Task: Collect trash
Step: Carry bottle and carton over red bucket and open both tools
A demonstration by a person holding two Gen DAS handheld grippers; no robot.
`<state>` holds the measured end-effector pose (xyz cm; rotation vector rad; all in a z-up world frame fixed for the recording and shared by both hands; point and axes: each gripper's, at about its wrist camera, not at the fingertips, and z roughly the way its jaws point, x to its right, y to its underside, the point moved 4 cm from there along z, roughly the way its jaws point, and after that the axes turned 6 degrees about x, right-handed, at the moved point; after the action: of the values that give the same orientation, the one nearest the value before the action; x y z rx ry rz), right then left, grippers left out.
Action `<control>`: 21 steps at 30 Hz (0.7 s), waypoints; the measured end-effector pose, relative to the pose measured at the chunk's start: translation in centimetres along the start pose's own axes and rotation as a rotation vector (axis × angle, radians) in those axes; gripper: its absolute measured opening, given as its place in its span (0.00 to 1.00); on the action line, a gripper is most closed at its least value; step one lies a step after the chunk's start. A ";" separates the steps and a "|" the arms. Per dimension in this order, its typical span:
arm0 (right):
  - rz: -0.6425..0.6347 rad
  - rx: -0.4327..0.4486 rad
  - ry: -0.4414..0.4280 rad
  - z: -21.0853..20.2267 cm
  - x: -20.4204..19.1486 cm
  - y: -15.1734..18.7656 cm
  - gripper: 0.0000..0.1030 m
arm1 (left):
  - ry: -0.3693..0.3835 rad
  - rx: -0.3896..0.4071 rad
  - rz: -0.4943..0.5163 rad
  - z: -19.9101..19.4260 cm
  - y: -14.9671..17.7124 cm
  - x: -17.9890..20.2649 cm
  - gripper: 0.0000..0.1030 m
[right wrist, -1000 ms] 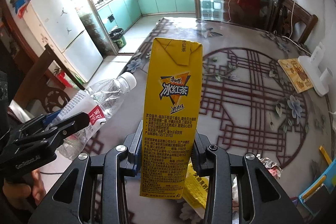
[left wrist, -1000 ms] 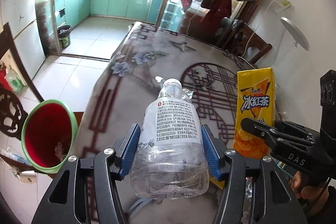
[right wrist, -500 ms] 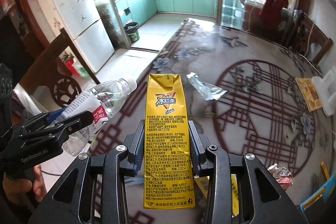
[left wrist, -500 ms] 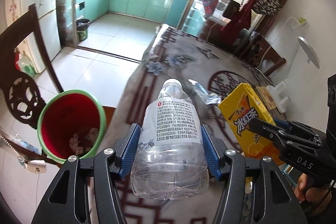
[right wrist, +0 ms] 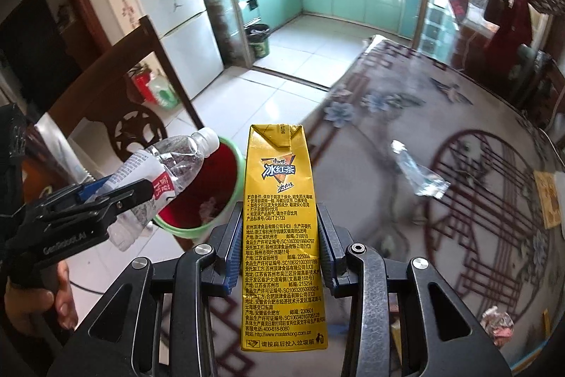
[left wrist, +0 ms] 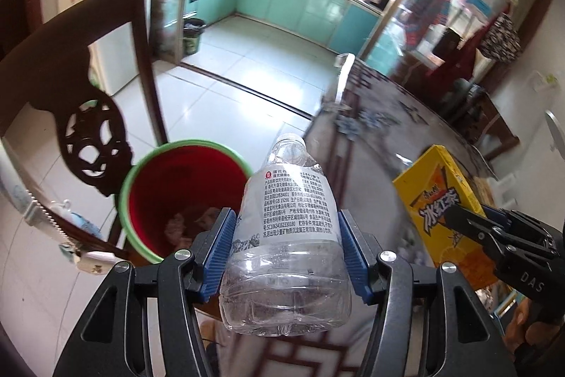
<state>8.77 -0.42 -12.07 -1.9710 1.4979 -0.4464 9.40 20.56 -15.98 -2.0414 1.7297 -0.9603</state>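
Two grippers: left gripper (left wrist: 286, 249) clamps one clear bottle (left wrist: 287, 235), right gripper (right wrist: 280, 249) one yellow carton (right wrist: 282, 235), near one red bin (left wrist: 183, 196).

The table (left wrist: 381, 143) and its patterned cloth (right wrist: 353, 143) smear with motion blur toward twelve o'clock. The bottle (left wrist: 286, 235) hides the three-o'clock side of the red bin (left wrist: 183, 186); its contents are too dim to identify. At five o'clock, the crumpled wrapper (right wrist: 498, 324) sits half cut by the lens rim.
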 end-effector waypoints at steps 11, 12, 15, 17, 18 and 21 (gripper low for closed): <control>-0.076 -0.041 -0.061 4.2 -6.3 -2.0 0.34 | -0.090 -0.016 -0.064 1.3 -1.5 -8.5 0.55; -0.081 -0.046 -0.068 4.7 -6.8 -2.2 0.34 | -0.099 -0.022 -0.069 1.6 -1.5 -9.2 0.55; -0.095 -0.067 -0.087 6.4 -8.4 -2.6 0.34 | -0.123 -0.032 -0.079 2.3 -1.7 -11.2 0.55; -0.101 -0.085 -0.101 7.8 -9.4 -2.8 0.34 | -0.137 -0.039 -0.086 2.7 -1.9 -12.2 0.55; -0.105 -0.092 -0.105 8.4 -9.9 -2.9 0.34 | -0.144 -0.043 -0.090 3.1 -2.0 -12.8 0.55; -0.120 -0.112 -0.111 9.9 -10.9 -3.1 0.34 | -0.159 -0.052 -0.094 4.0 -2.3 -14.1 0.55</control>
<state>13.73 13.12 -16.43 -2.1446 1.3664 -0.3037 13.01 33.81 -21.64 -2.1851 1.6053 -0.7634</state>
